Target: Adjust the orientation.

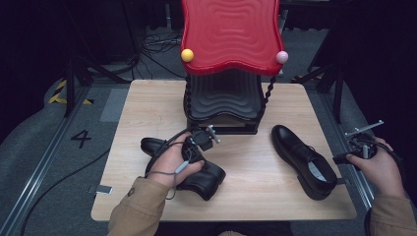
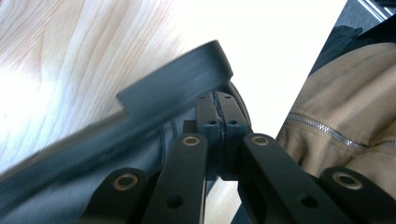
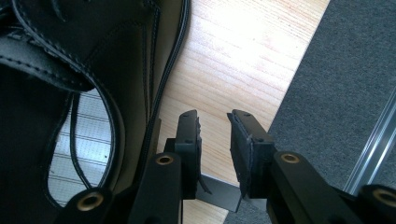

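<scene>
A black leather shoe (image 1: pixel 209 181) lies tipped at the table's front left, under the person's left hand (image 1: pixel 172 160). In the left gripper view its sole and heel (image 2: pixel 177 88) face the camera, and my left gripper (image 2: pixel 217 109) is shut on the rim at the back of this shoe. The second black shoe (image 1: pixel 305 160) stands upright at the right, toe pointing away. My right gripper (image 1: pixel 339 159) hovers at the table's right edge beside that shoe's heel. Its jaws stand open (image 3: pixel 215 140) with nothing between them, and the shoe's opening and laces (image 3: pixel 79 140) sit to their left.
A shoe rack with a wavy red top (image 1: pixel 231 34) and black shelves (image 1: pixel 223 98) stands at the back middle of the wooden table (image 1: pixel 255 187). Grey carpet (image 3: pixel 336 70) and a metal rail lie past the right edge. A small metal strip (image 3: pixel 219 191) sticks out under the right jaws.
</scene>
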Motion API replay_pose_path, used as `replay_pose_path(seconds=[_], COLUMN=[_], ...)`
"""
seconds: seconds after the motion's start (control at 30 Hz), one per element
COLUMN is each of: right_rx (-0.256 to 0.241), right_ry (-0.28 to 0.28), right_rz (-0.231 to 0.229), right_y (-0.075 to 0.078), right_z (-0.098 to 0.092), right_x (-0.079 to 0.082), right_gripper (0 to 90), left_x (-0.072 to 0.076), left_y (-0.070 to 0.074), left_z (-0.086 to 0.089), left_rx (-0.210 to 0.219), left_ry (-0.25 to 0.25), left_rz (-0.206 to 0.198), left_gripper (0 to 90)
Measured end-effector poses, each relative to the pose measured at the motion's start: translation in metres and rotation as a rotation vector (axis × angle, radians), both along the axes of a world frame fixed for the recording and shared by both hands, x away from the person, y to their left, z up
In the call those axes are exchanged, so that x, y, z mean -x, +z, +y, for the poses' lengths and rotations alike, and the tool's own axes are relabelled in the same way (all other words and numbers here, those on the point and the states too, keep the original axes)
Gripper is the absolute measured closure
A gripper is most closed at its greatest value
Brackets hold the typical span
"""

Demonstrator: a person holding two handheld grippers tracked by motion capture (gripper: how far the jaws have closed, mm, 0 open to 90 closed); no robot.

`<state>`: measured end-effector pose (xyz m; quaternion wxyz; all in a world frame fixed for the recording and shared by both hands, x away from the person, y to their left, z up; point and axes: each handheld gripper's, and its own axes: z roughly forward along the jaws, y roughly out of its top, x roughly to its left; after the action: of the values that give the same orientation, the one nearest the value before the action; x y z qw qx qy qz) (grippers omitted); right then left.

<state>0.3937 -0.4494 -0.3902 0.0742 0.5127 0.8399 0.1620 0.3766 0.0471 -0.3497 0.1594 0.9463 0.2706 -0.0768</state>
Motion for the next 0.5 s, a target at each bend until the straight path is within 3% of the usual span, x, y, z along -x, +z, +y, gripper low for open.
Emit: replay_pose_path(seconds=[0.23, 0.5], right_rx=[0.0, 0.003], right_ry=[-0.002, 0.0], right_rz=[-0.004, -0.012], right_y=[-0.001, -0.001], right_z=[-0.004, -0.005], right_x=[0.003, 0.004], right_gripper=[72.8, 72.0], left_x=[-0.007, -0.01], left_y=[-0.01, -0.019], left_z=[-0.014, -0.019], left_rx=[-0.005, -0.04], left_ry=[-0.006, 0.0], left_rz=[0.009, 0.015], left_gripper=[89.9, 90.0])
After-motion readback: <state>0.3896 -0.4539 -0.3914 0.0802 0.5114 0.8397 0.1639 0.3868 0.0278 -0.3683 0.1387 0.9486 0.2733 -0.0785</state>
